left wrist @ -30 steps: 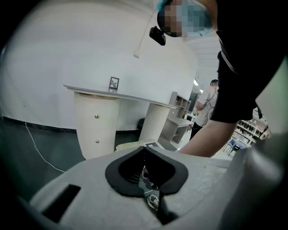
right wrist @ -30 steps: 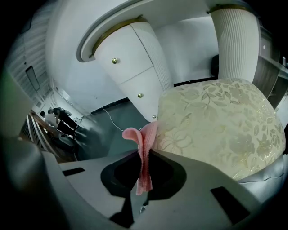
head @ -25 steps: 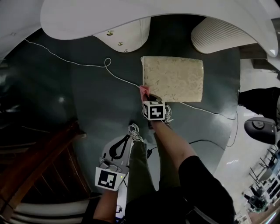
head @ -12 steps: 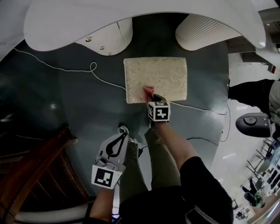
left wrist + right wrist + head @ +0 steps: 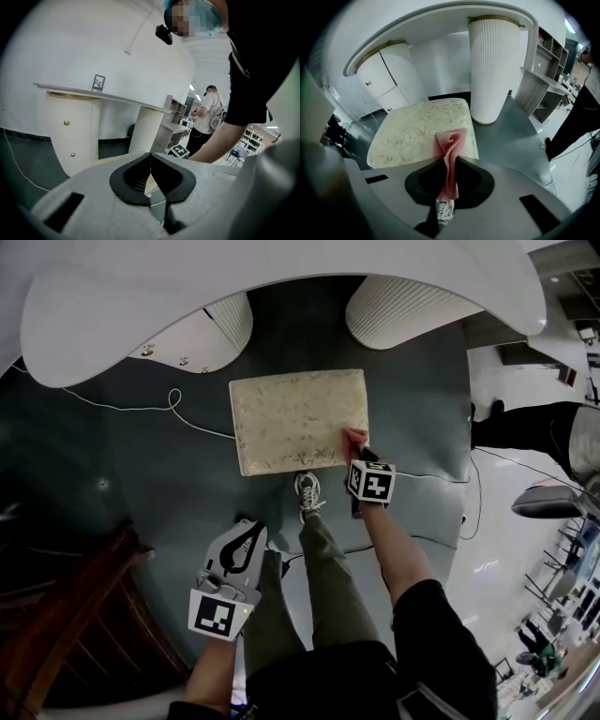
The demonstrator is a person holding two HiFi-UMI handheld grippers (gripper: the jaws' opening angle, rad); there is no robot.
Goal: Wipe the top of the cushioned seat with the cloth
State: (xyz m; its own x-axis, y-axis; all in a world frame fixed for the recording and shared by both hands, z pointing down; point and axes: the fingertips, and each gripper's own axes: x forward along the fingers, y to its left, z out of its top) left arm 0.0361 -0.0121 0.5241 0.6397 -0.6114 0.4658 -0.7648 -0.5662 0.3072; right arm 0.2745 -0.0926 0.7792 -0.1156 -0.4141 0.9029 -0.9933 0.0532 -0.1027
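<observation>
The cushioned seat [image 5: 298,421] is a cream, leaf-patterned square block on the dark floor; it also fills the middle of the right gripper view [image 5: 419,132]. My right gripper [image 5: 354,443] is shut on a folded pink cloth [image 5: 450,152], whose free end [image 5: 353,439] sticks out over the seat's near right corner. My left gripper [image 5: 246,538] hangs low beside the person's left leg, away from the seat, its jaws shut with nothing between them [image 5: 150,165].
A curved white counter [image 5: 281,277] with a ribbed column [image 5: 494,65] and a drawer pedestal [image 5: 192,334] stands behind the seat. A thin white cord [image 5: 169,404] lies on the floor at left. A person's shoe [image 5: 307,493] sits just before the seat. Another person stands far right [image 5: 208,112].
The right gripper with the cloth has slid from the seat's near left corner to its near right corner. The left gripper stays low by the leg.
</observation>
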